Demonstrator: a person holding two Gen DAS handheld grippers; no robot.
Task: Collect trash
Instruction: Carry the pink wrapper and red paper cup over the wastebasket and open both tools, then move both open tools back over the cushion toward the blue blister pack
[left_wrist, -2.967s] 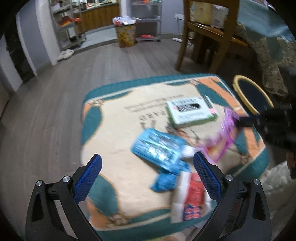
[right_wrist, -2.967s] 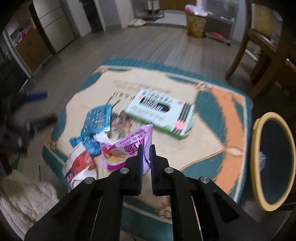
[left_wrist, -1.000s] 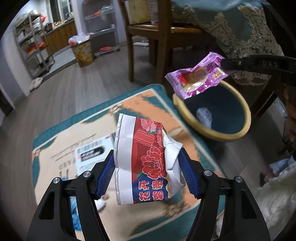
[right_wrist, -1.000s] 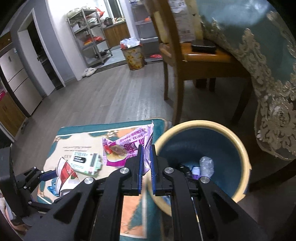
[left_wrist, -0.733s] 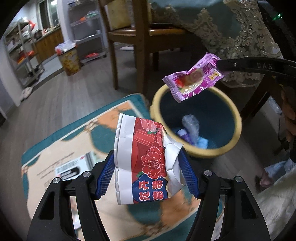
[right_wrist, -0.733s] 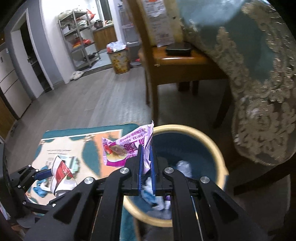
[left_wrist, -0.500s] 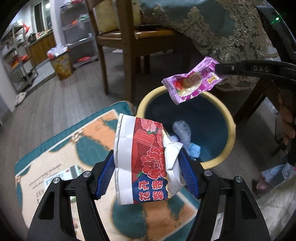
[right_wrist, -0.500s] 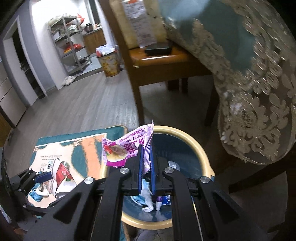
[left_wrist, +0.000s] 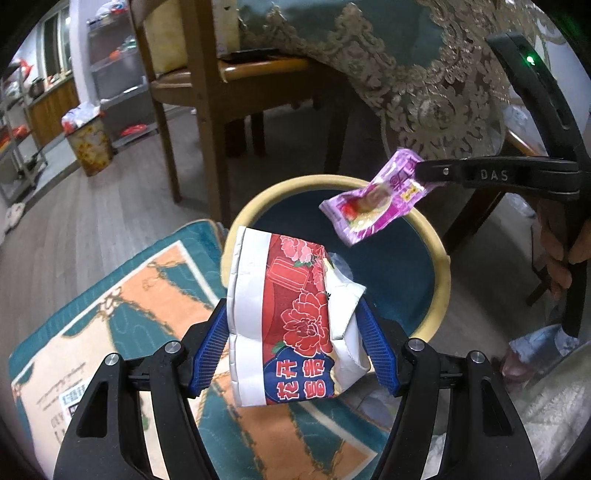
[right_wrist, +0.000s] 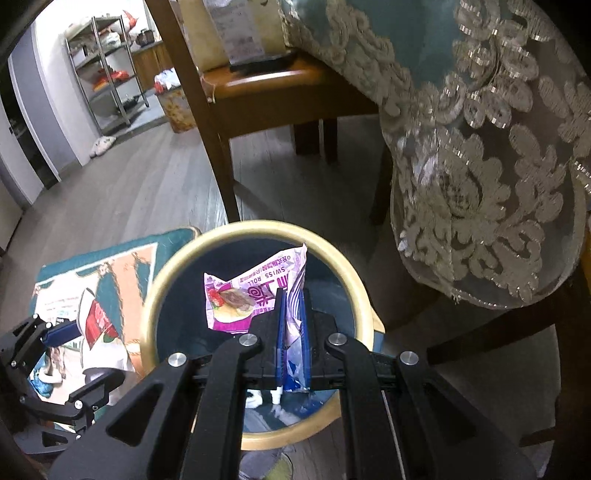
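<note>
Purple and red wrappers poised over the bin, ready to drop.

Right gripper (right_wrist: 291, 325) pinches the crinkled purple plastic snack wrapper (right_wrist: 255, 295) directly above the round yellow-rimmed dark blue bin (right_wrist: 177, 266); left gripper (left_wrist: 291, 332) clamps the crumpled red-and-white floral paper packet (left_wrist: 291, 317) at the bin's near rim, partly over the teal-and-orange patterned rug (left_wrist: 122, 314). Next, I judge: spread the right jaws, then carry the packet further over the opening and release.

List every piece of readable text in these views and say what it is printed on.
"SWISS ROLL": purple wrapper held in the right tool.
"DAS": finger of the right tool, left wrist view.
"花开" over "富贵": red and white package in the left tool.
Box label on the rug: too blurred.
</note>
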